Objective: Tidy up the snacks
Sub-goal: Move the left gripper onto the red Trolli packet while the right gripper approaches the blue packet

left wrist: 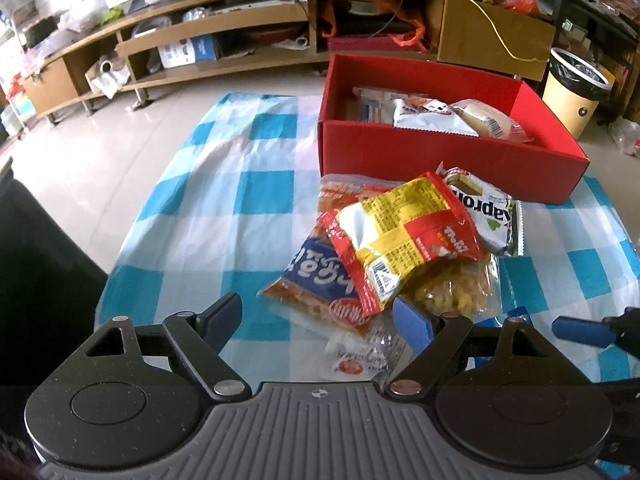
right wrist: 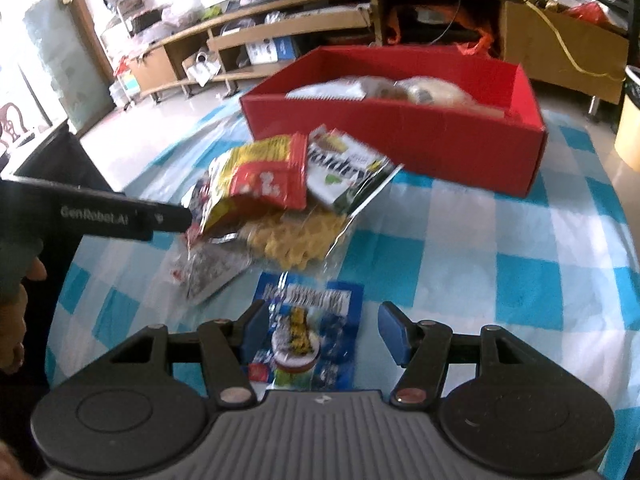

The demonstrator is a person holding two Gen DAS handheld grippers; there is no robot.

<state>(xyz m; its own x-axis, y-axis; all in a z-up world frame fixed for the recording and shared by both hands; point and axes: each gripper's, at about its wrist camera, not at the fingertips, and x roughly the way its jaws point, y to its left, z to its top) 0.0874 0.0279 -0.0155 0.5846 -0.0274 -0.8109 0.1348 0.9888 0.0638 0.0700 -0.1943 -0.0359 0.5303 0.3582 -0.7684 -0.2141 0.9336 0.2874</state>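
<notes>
Left wrist view, our stock as it lies: we list one red box (left wrist: 448, 160) on the blue-and-white checked cloth (left wrist: 224, 208), open-topped, holding a white packet (left wrist: 430, 116), a wrapped bun (left wrist: 490, 120) and some further wrappers at its far side that we cannot read. Just in front of the box lies a loose heap. Topmost is a red-and-yellow packet (left wrist: 404, 236); under its left edge, a blue-labelled bag (left wrist: 316, 280); under its right, a clear bag of yellow snacks (left wrist: 456, 288); behind, touching the heap, a white-and-green packet (left wrist: 486, 212); nearest us, a clear wrapper (left wrist: 372, 348).

Our left gripper (left wrist: 324, 316) stands wide, its fingers either side of the heap's near edge, pads pressing on nothing.

In the right wrist view we add a blue sachet (right wrist: 316, 320) lying flat on the cloth, apart from the heap, on its near side. Our right gripper (right wrist: 320, 328) is open at a middling width with the sachet below and between its fingers; we see no pad touching it. The other tool's black body reaches in from the left edge to the heap.
</notes>
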